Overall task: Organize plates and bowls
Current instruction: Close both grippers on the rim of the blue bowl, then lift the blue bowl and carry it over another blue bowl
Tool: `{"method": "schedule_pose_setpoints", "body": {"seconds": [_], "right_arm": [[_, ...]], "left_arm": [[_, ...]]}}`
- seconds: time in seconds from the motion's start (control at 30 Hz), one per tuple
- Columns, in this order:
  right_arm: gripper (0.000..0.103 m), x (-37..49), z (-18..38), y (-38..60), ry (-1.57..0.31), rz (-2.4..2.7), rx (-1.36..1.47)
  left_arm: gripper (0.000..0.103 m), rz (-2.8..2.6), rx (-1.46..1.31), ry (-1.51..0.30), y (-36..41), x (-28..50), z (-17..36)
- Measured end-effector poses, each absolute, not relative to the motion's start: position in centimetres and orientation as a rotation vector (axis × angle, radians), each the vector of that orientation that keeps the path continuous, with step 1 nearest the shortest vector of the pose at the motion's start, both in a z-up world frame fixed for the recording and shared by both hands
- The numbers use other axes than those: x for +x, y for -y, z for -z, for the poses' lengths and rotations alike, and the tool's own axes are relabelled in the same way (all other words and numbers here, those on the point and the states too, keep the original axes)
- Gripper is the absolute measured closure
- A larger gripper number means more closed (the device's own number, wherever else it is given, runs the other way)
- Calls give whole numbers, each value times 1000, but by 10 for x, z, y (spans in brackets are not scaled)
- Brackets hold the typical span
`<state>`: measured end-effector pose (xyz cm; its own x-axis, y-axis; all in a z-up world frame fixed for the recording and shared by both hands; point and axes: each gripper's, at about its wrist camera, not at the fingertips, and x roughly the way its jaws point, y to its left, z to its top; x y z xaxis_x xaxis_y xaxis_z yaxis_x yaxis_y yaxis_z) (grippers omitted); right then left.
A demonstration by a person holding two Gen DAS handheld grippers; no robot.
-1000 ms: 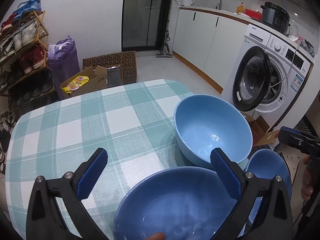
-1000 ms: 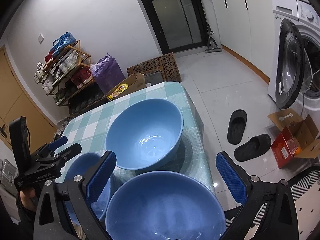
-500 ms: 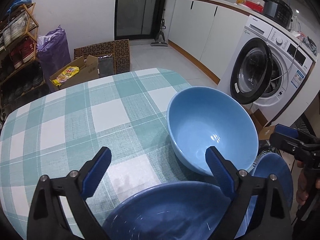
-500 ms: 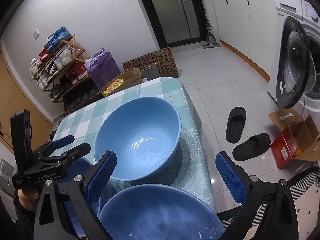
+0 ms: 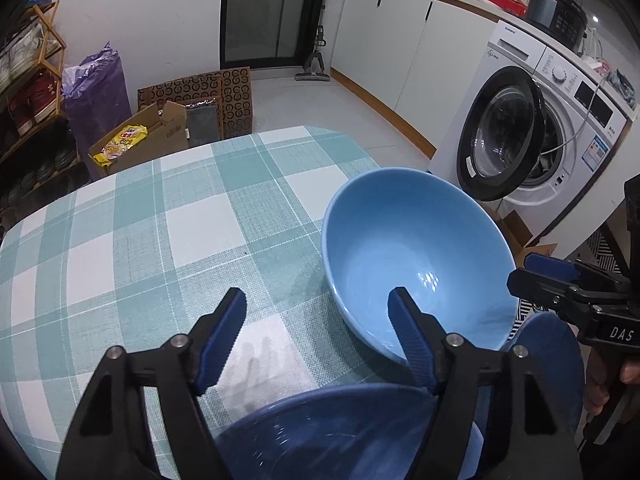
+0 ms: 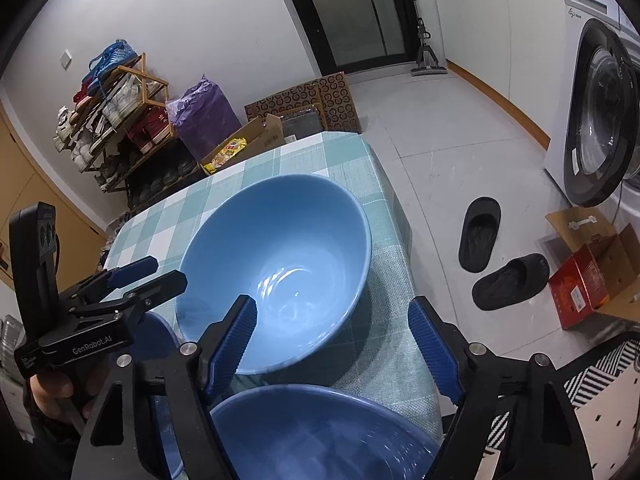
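**Both grippers closing above the near bowls, nothing gripped**

Table (image 5: 120,240) had a teal-and-white checked cloth. Large light-blue glazed ceramic bowl (image 5: 416,256) sat upright on it near the right edge, empty, toward the washing machine (image 5: 560,128) side.

Left gripper (image 5: 316,332): black frame, blue ribbed pads, jaws partly open and closing. The gap showed bare cloth and the near-left rim of the light-blue bowl; neither pad touched it. Directly under this gripper, at the near edge of the left wrist view, was a darker-blue round bowl (image 5: 340,436), blurred. Its rim ran close to the right finger, contact unclear, so no grip confirmed.

Right gripper (image 6: 334,340): same build, jaws partly open and closing. Left pad was over the near rim of the light-blue bowl in the picture, right pad over the cloth right of it; no pinch visible. A second darker-blue bowl (image 6: 320,436) lay below it at the near edge of the right wrist view.

Each gripper showed in the other's camera, held by a hand (image 6: 52,392). Both near bowls sat just beside each other, close to the light-blue bowl; whether they touched it I couldn't tell.

Floor to the right: two black slippers (image 6: 492,256), open cardboard box with a red carton (image 6: 580,284).
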<state>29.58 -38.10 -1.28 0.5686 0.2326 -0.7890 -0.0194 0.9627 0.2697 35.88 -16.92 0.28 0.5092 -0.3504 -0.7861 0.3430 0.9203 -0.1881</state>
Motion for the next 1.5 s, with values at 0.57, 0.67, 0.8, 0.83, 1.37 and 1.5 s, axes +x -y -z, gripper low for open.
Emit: {"method": "schedule_pose_setpoints", "body": {"seconds": [0.57,0.67,0.8,0.83,1.37,1.5], "right_arm": [[53,304,23,377,-991,-168,221],[58,304,23,375,-992,-170,218],[68,305,24,375,-994,-172,210],[69,305,24,375,-994,-172,208],[73,306,26,371,-989,-167,180],[74,305,27,371,-988,-168,175]], "left_arm": [[72,466,-18,-983,178,366,7],[78,479,-15,-978,180,365,6],[82,497,-3,-978,184,364,7],[84,499,-5,-977,184,364,7],[85,490,-4,-960,185,364,8],[86,484,-10,-955,183,364,7]]}}
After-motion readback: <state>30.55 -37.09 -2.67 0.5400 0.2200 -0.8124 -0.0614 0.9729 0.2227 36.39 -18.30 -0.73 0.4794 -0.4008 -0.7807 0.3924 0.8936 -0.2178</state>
